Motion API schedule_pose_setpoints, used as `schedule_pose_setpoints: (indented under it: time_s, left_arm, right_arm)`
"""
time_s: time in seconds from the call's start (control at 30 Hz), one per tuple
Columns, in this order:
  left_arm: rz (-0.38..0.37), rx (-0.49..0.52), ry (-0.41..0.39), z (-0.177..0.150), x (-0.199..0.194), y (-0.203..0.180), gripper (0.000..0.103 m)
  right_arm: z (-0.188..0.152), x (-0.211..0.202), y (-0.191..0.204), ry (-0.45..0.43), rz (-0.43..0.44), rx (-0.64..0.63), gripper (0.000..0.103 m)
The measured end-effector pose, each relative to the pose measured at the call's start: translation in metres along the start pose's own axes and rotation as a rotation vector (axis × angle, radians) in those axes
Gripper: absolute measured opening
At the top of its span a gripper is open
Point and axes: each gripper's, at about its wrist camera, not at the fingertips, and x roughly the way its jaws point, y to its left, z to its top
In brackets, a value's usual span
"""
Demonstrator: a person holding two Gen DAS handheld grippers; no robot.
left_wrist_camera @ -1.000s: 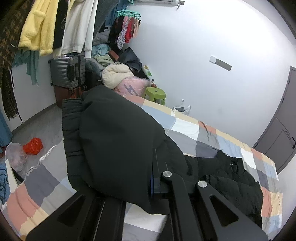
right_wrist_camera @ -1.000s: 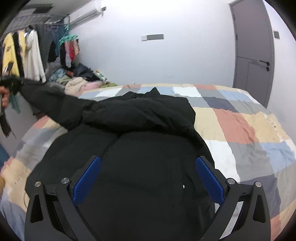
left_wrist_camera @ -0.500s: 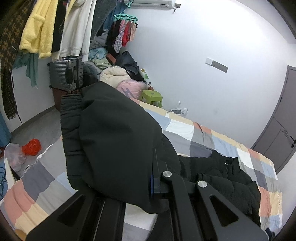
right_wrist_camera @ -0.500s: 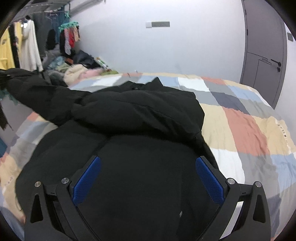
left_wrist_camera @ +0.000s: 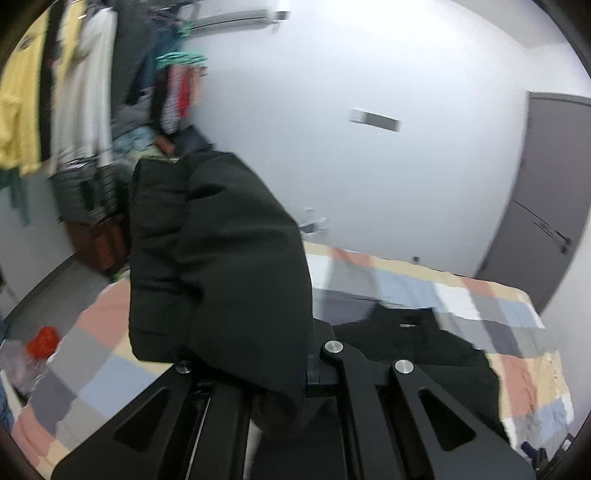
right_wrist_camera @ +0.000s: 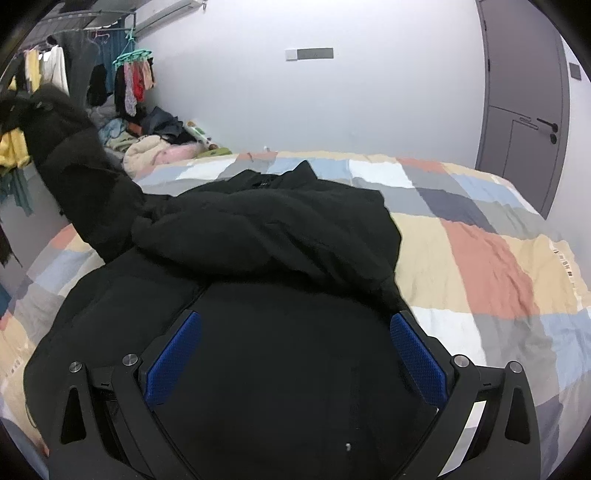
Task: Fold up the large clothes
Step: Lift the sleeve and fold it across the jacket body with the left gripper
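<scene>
Overhead, left gripper [left_wrist_camera: 251, 373] jaws clamp the black coat's sleeve [left_wrist_camera: 218, 266]; right gripper [right_wrist_camera: 295, 354] jaws gape.

Bedroom with a patchwork bed and a crowded clothes corner.
A quilt [right_wrist_camera: 480, 251] in peach, blue, grey and white squares covers the bed. A grey door [right_wrist_camera: 524, 107] with a dark handle stands at the right of the white wall, which bears a small plate [right_wrist_camera: 309, 54] and an air conditioner [left_wrist_camera: 236, 18] up high. Clothes hang on a rail [right_wrist_camera: 74, 35]; a teal hanger [right_wrist_camera: 133, 59] holds small garments above a pile [right_wrist_camera: 155, 142] by the wall. A red bag [left_wrist_camera: 43, 341] lies on the floor.
</scene>
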Motion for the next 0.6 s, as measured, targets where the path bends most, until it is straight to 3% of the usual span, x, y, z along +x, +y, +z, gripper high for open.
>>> schedule_pose_setpoints:
  time_s: [0.17, 0.27, 0.43, 0.6]
  left_arm:
    - [-0.115, 0.083, 0.010, -0.006, 0.005, -0.098, 0.004]
    - [-0.172, 0.128, 0.041, -0.025, 0.019, -0.153, 0.004]
    - [-0.248, 0.212, 0.129, -0.080, 0.056, -0.231, 0.004]
    - [-0.254, 0.321, 0.213, -0.139, 0.093, -0.288, 0.004]
  right_arm:
    - [-0.003, -0.011, -0.017, -0.017, -0.030, 0.029, 0.103]
    - [-0.006, -0.017, -0.029, -0.027, -0.040, 0.050, 0.103]
    - [-0.014, -0.021, -0.042, -0.044, -0.076, 0.047, 0.103]
    - [-0.023, -0.015, -0.054, -0.048, -0.071, 0.066, 0.103]
